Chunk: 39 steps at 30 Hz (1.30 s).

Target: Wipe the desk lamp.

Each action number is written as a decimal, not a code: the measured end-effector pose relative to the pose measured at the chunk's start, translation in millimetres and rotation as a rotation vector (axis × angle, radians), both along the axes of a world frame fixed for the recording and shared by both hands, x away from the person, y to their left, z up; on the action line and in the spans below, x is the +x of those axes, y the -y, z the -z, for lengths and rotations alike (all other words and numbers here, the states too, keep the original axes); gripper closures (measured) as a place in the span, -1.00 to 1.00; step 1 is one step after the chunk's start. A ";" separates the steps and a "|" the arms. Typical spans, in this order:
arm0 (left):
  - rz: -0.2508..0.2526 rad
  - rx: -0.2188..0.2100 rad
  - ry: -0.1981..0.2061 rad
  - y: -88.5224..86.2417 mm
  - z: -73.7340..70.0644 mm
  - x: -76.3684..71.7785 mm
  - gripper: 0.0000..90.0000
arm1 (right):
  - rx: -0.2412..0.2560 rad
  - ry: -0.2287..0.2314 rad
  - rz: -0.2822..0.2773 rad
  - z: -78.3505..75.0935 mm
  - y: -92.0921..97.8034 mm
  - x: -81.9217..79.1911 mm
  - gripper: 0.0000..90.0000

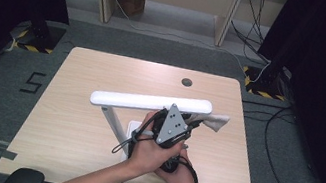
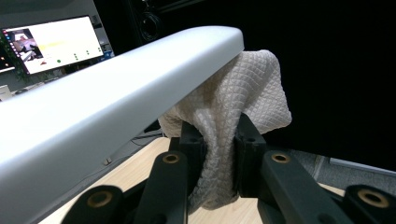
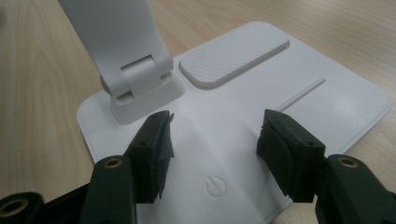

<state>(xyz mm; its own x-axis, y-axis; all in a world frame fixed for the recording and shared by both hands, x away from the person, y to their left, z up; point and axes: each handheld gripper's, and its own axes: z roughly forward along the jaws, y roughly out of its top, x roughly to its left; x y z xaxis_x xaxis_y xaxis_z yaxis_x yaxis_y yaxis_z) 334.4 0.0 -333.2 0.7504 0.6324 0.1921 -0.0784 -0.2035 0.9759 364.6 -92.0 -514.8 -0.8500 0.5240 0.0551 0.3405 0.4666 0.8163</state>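
White waffle-weave cloth (image 2: 243,98), soft and crumpled, hangs at the right end of the smooth white lamp bar (image 2: 116,88), touching its underside. Left hand-held gripper (image 2: 219,144) is clamped on the cloth, jaws pinching its lower fold. Right hand-held gripper (image 3: 215,135) is spread open just over the flat white lamp base (image 3: 327,93), which carries a ribbed pad (image 3: 233,56), a power symbol (image 3: 215,187) and the hinged stem (image 3: 135,70). Base sits near the middle of the pale wood worktop (image 1: 72,106). A lit monitor (image 2: 51,42) stands far left.
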 end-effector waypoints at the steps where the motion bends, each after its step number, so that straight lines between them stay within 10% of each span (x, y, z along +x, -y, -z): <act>1: -0.006 0.005 0.009 0.2 0.3 -0.1 0.72 | 0.001 -0.002 0.000 0.0 0.0 0.0 -0.03; 39: -0.018 -0.094 0.046 -21.6 10.9 -11.4 0.73 | -0.001 0.003 0.000 -0.1 -0.1 0.1 -0.03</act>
